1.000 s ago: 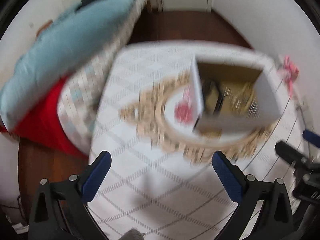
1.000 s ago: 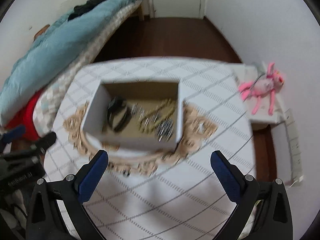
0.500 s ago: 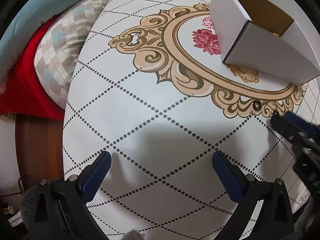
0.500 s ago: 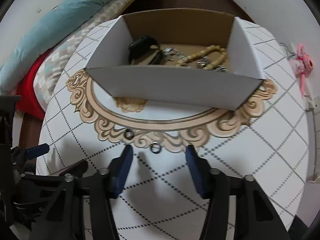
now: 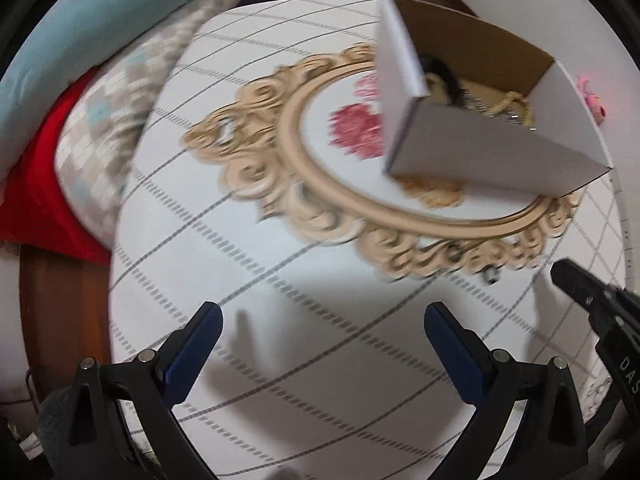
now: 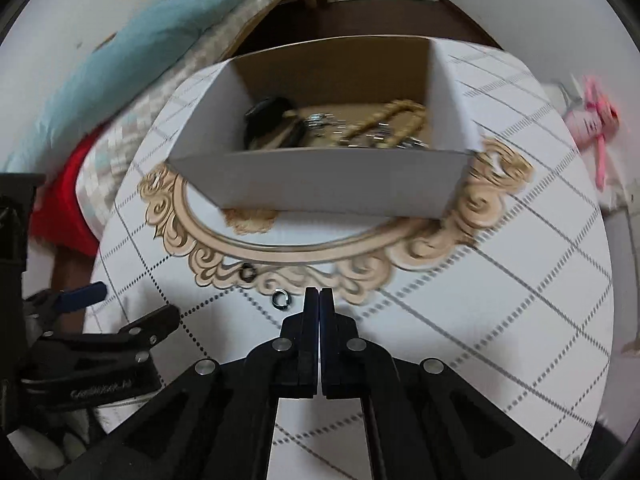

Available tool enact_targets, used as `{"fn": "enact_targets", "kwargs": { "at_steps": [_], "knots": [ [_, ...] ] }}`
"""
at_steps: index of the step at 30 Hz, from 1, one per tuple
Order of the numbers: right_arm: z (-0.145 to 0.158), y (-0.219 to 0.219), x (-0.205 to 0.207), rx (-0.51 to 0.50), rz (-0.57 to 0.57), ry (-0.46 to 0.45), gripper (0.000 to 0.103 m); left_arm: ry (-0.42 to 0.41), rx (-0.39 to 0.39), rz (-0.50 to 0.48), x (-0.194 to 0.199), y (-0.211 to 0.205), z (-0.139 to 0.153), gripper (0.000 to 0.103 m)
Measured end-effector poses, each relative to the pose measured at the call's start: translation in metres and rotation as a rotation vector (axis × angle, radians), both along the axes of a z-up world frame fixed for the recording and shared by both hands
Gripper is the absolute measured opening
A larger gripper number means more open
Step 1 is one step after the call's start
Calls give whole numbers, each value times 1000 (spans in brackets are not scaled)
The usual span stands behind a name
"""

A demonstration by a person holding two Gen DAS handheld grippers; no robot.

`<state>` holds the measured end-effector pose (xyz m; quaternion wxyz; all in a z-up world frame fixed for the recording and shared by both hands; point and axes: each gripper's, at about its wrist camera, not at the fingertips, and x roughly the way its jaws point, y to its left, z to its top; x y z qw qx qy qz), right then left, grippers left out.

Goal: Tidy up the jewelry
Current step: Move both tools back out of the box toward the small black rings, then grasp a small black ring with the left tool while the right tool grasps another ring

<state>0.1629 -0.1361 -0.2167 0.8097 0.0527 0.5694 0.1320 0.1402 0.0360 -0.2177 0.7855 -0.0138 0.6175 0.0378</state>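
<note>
A white cardboard box (image 6: pixel 320 184) with brown inside stands on the round white table (image 6: pixel 480 320). It holds a black band, a beaded bracelet and several metal pieces. It also shows in the left wrist view (image 5: pixel 492 156). Two small metal rings lie on the table in front of the box: one (image 6: pixel 247 272) on the tan ornament, one (image 6: pixel 281 299) just left of my right gripper's tip. My right gripper (image 6: pixel 319 292) is shut with nothing visible between its pads. My left gripper (image 5: pixel 320 340) is open and empty above the table's near left part. One ring (image 5: pixel 491 275) shows there.
Blue and checked bedding with a red cloth (image 5: pixel 60 152) lies left of the table. A pink plush toy (image 6: pixel 592 120) lies at the right. Brown floor (image 6: pixel 360 20) is beyond the table.
My right gripper has closed from half open to fully shut, staying beside the nearer ring. The left gripper has pulled back and up a little, so the box looks farther away.
</note>
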Motion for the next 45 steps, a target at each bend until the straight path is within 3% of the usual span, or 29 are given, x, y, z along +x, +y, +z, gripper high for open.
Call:
{"fn": "enact_targets", "kwargs": {
  "at_steps": [7, 8, 9, 11, 15, 17, 23, 29, 34, 39, 41, 42, 43, 44, 45],
  "knots": [
    [-5, -44, 1, 10, -106, 44, 0, -58, -33, -93, 21, -51, 5, 100],
    [-6, -47, 1, 8, -118, 43, 0, -68, -28, -110, 22, -57, 5, 95],
    [-7, -50, 2, 4, -127, 47, 0, -73, -26, -129, 24, -63, 5, 81],
    [-8, -58, 2, 0, -148, 49, 0, -59, -27, -151, 28, -72, 1, 64],
    [-8, -68, 1, -5, -171, 48, 1, -74, -57, -186, 30, -81, 1, 20],
    [-6, -71, 0, -5, -175, 45, 1, -74, -51, -193, 32, -83, 1, 10],
    [1, -63, -2, 27, -153, 38, 1, -85, -83, -159, 24, -53, 4, 10],
    [4, -23, -3, 110, -43, 47, 4, -79, -92, -87, -8, -10, 9, 10],
    [-3, 20, 0, 92, 50, 52, 32, -56, -86, -26, -28, 24, 4, 10],
    [-13, 54, 1, 31, 109, 43, 32, -43, -89, 0, -37, 38, -4, 10],
    [-16, 65, -1, -40, 129, 13, 32, -43, -87, -1, -35, 37, -3, 10],
    [-19, 70, -2, -68, 143, 21, 27, -45, -87, -2, -35, 37, -3, 10],
    [-18, 72, -3, -86, 148, -4, 9, -46, -88, -3, -38, 39, -2, 10],
    [-20, 75, -4, -106, 163, 1, 0, -48, -90, -4, -39, 40, -2, 10],
    [-19, 76, -5, -108, 165, -8, 0, -49, -92, -6, -39, 39, -1, 10]
  ]
}}
